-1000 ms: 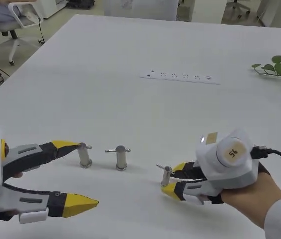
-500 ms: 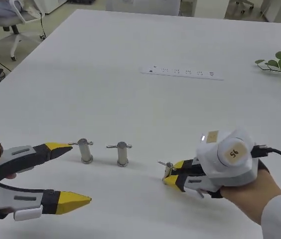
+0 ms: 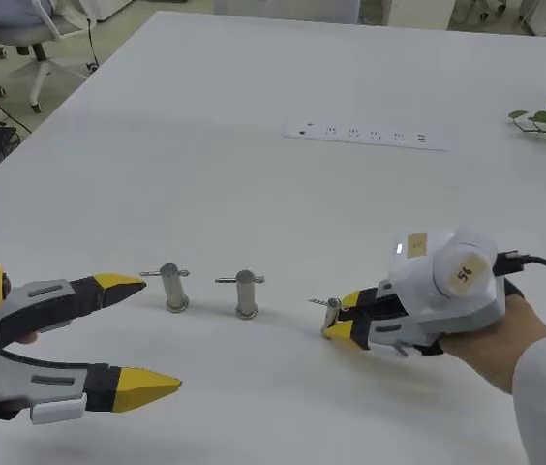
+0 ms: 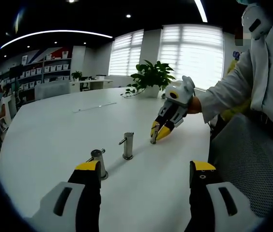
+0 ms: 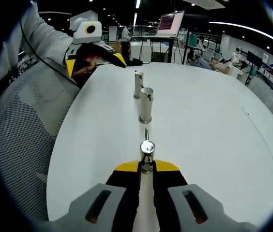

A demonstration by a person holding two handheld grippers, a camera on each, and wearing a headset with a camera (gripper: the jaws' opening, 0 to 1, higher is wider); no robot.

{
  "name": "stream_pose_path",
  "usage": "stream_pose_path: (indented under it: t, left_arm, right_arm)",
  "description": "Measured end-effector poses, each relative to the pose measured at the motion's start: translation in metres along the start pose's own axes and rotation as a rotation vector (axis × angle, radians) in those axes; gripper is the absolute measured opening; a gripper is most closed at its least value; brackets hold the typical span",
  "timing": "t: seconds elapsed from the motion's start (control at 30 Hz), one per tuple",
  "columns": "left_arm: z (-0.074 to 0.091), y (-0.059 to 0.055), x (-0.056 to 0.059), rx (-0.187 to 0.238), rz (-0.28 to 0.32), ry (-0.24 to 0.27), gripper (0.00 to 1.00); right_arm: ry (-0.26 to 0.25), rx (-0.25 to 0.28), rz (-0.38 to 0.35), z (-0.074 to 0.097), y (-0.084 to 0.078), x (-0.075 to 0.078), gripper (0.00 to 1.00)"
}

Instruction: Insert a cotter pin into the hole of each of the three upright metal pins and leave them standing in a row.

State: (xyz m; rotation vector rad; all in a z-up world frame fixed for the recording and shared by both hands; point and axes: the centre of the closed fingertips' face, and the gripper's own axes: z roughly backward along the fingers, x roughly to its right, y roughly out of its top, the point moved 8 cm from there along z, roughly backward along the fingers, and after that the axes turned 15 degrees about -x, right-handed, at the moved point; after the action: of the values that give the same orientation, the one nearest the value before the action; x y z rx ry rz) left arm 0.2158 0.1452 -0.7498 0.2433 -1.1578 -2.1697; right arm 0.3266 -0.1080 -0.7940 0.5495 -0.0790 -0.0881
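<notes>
Head view: the right gripper [image 3: 337, 325] was clamped low on the third pin [image 3: 330, 316], which sat on the table [image 3: 283, 213] right of the middle pin [image 3: 246, 294] and the left pin [image 3: 173, 289]. Its cotter pin [image 3: 318, 303] stuck out to one side. I couldn't tell how far in it was, so it might slide out if bumped.

Left gripper view: the left gripper [image 4: 145, 169] had its jaws wide apart with nothing in them, and one tip was just beside the left pin [image 4: 98, 163]. A careless swing there would probably knock it over.

Right gripper view: the jaws were together on the third pin [image 5: 147, 153], lined up with the middle pin [image 5: 146, 104]. Letting go while it's tilted could tip it, or leave the row crooked.
</notes>
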Motion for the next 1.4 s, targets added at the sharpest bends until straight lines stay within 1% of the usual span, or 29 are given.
stream_pose_path:
  t: [0.13, 0.33, 0.5, 0.6, 0.63, 0.7, 0.83, 0.87, 0.9, 0.93, 1.0, 1.07, 1.17, 1.2, 1.3, 1.37, 1.4]
  left_arm:
    - [0.001, -0.001, -0.001, -0.002, 0.005, -0.001, 0.74]
    - [0.002, -0.002, -0.001, -0.003, 0.014, 0.0, 0.73]
    - [0.003, -0.002, -0.002, -0.001, 0.015, 0.001, 0.73]
    - [0.004, -0.002, -0.002, -0.002, 0.017, 0.001, 0.73]
    - [0.004, -0.002, -0.002, -0.001, 0.017, 0.001, 0.73]
    - [0.004, -0.002, -0.002, -0.003, 0.015, 0.001, 0.73]
    - [0.004, -0.002, -0.002, -0.003, 0.016, 0.002, 0.73]
    - [0.004, -0.002, -0.002, -0.003, 0.017, 0.002, 0.73]
    - [0.004, -0.002, -0.002, -0.003, 0.017, 0.002, 0.73]
    - [0.005, -0.002, -0.002, -0.002, 0.016, 0.003, 0.73]
    - [0.004, -0.002, -0.002, -0.001, 0.016, 0.004, 0.73]
    - [0.004, -0.001, -0.002, 0.001, 0.015, 0.004, 0.73]
    - [0.004, -0.001, -0.002, 0.002, 0.013, 0.006, 0.73]
    - [0.004, -0.001, -0.002, 0.003, 0.015, 0.007, 0.73]
    - [0.004, -0.001, -0.003, 0.006, 0.018, 0.012, 0.73]
    - [0.005, -0.002, -0.003, 0.008, 0.022, 0.016, 0.73]
    - [0.005, -0.002, -0.003, 0.008, 0.023, 0.018, 0.73]
  right_arm:
    - [0.015, -0.005, 0.021, -0.004, 0.004, 0.008, 0.1]
    - [0.031, 0.002, 0.023, -0.007, 0.007, 0.016, 0.1]
    - [0.046, 0.014, 0.042, -0.008, 0.008, 0.019, 0.1]
    - [0.064, 0.028, 0.041, -0.008, 0.008, 0.021, 0.1]
    - [0.071, 0.034, 0.052, -0.008, 0.008, 0.02, 0.11]
    - [0.072, 0.036, 0.062, -0.009, 0.008, 0.02, 0.11]
    - [0.076, 0.035, 0.053, -0.009, 0.008, 0.019, 0.11]
    - [0.08, 0.034, 0.048, -0.009, 0.008, 0.019, 0.12]
    - [0.083, 0.034, 0.029, -0.009, 0.008, 0.019, 0.16]
    - [0.073, 0.028, 0.027, -0.009, 0.008, 0.019, 0.19]
    - [0.068, 0.025, 0.025, -0.008, 0.007, 0.019, 0.19]
    - [0.081, 0.031, -0.005, -0.007, 0.006, 0.018, 0.21]
    - [0.065, 0.026, -0.011, -0.005, 0.002, 0.018, 0.21]
    - [0.066, 0.034, -0.029, -0.004, 0.001, 0.017, 0.22]
    - [0.052, 0.034, -0.069, 0.0, -0.003, 0.015, 0.26]
    - [0.057, 0.057, -0.113, 0.003, -0.005, 0.012, 0.3]
    - [0.058, 0.059, -0.124, 0.004, -0.006, 0.011, 0.31]
